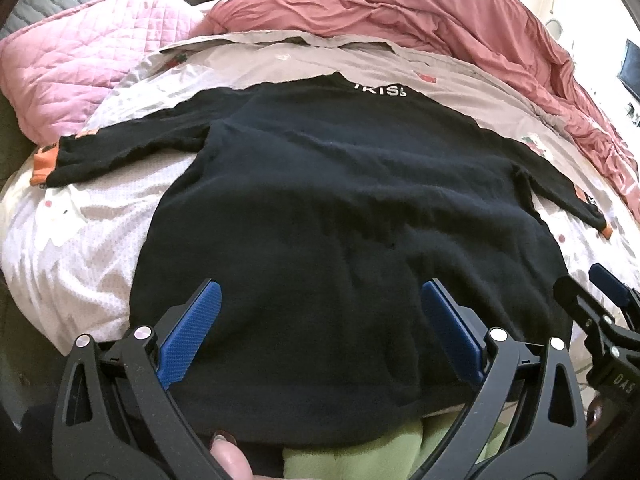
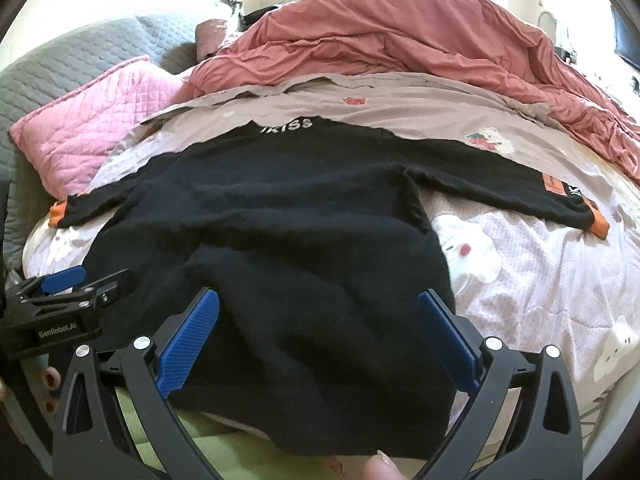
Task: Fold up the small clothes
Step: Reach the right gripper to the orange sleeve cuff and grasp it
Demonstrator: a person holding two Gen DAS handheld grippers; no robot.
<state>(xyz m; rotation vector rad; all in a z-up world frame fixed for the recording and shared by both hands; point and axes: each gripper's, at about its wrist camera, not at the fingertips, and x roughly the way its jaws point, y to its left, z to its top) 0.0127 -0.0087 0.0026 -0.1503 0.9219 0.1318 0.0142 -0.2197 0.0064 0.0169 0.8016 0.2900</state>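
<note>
A small black long-sleeved sweater [image 1: 340, 208] lies flat on the bed, neck with white lettering at the far side, both sleeves spread out, orange cuffs at the ends. It also shows in the right wrist view [image 2: 300, 240]. My left gripper [image 1: 320, 304] is open over the hem's left part, blue pads wide apart, holding nothing. My right gripper [image 2: 318, 308] is open over the hem's right part, empty. Each gripper shows in the other's view, the right gripper [image 1: 600, 300] at the right edge and the left gripper [image 2: 68, 284] at the left edge.
The bed sheet [image 2: 540, 280] is pale with cartoon prints. A rumpled red-pink duvet [image 1: 440, 12] lies along the far side. A pink quilted pillow [image 1: 80, 68] sits at the far left. Green fabric [image 1: 360, 456] shows at the near edge below the hem.
</note>
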